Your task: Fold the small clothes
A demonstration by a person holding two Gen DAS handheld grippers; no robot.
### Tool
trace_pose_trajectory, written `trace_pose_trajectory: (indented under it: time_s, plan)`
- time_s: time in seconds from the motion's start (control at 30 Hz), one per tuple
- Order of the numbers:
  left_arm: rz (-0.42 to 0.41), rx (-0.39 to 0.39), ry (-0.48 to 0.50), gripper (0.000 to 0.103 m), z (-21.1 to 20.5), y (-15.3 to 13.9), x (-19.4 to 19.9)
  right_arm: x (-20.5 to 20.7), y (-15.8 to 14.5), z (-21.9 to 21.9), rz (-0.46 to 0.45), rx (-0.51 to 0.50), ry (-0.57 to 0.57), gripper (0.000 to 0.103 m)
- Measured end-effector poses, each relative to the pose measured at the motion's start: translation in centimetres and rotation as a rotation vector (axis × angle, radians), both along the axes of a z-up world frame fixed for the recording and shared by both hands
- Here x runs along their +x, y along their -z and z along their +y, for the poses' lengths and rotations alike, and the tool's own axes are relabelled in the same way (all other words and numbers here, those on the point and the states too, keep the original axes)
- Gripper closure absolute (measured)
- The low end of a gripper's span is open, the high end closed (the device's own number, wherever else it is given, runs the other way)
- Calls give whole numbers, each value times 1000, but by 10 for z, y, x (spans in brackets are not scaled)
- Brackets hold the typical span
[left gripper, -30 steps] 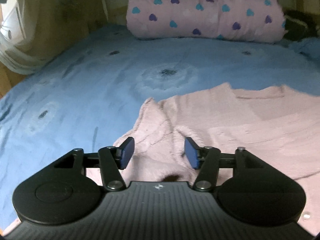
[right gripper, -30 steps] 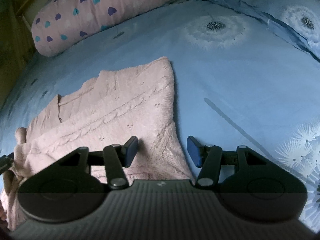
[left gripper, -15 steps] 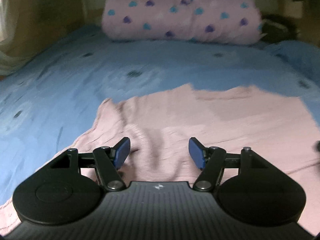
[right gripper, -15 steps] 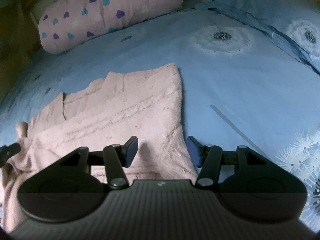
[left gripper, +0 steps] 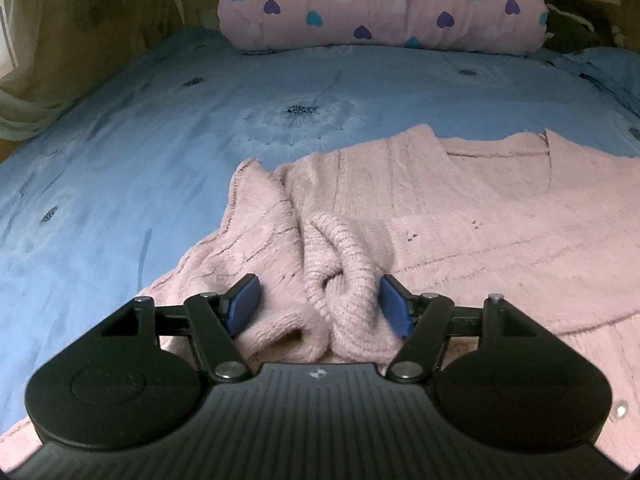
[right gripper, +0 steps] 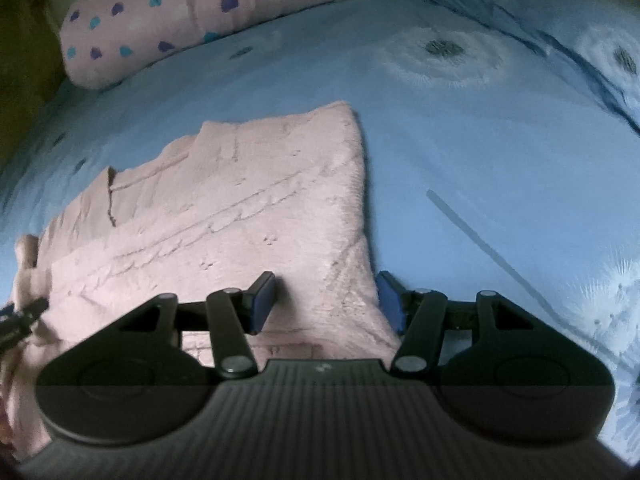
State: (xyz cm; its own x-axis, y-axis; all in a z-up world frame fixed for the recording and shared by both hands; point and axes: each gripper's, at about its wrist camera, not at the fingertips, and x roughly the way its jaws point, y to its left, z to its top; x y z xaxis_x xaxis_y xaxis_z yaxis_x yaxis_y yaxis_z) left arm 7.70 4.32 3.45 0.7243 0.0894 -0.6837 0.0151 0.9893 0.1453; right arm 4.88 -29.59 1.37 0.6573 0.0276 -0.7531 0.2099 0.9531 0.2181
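A pink knit sweater (left gripper: 480, 216) lies partly folded on the blue bed cover (left gripper: 120, 160). Its left sleeve is bunched into a loose roll (left gripper: 340, 280). My left gripper (left gripper: 319, 306) stands open low over that roll, which sits between the blue pads, close to the right one. In the right wrist view the sweater (right gripper: 224, 208) shows its folded right edge. My right gripper (right gripper: 326, 302) is open and straddles that edge, left pad over the knit, right pad over the cover. The left gripper's tip (right gripper: 20, 318) shows at the far left.
A pink pillow with blue and purple hearts (left gripper: 380, 4) lies across the head of the bed. A curtain (left gripper: 24, 92) hangs at the left bedside. A blue dandelion-print pillow (right gripper: 600, 40) lies at the far right. Bare cover spreads to the sweater's left and right.
The left gripper has sunk closer to the bunched sleeve and its jaws stand a little wider. The right gripper has barely shifted over the sweater's edge.
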Motion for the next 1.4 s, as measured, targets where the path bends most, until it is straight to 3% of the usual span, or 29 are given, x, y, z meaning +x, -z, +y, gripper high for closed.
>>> trace_pose_trajectory:
  time_s: [0.23, 0.6, 0.8, 0.97, 1.17, 1.4]
  plan:
    - [-1, -57, 0, 31, 20, -26, -22, -5, -10, 9, -52, -57, -23, 44]
    - [10, -31, -65, 30, 68, -54, -50, -25, -24, 21, -135, -69, -90, 45]
    - [-23, 30, -54, 26, 88, -69, -68, -43, -24, 36, -138, -93, -109, 45]
    - [12, 92, -57, 22, 105, -63, -67, -63, -28, 51, -140, -24, -110, 45]
    - [42, 148, -25, 20, 123, -55, -63, -96, -33, 85, -146, -45, -159, 45]
    - [83, 121, 22, 15, 143, -42, -63, -124, -29, 115, -133, -64, -161, 45]
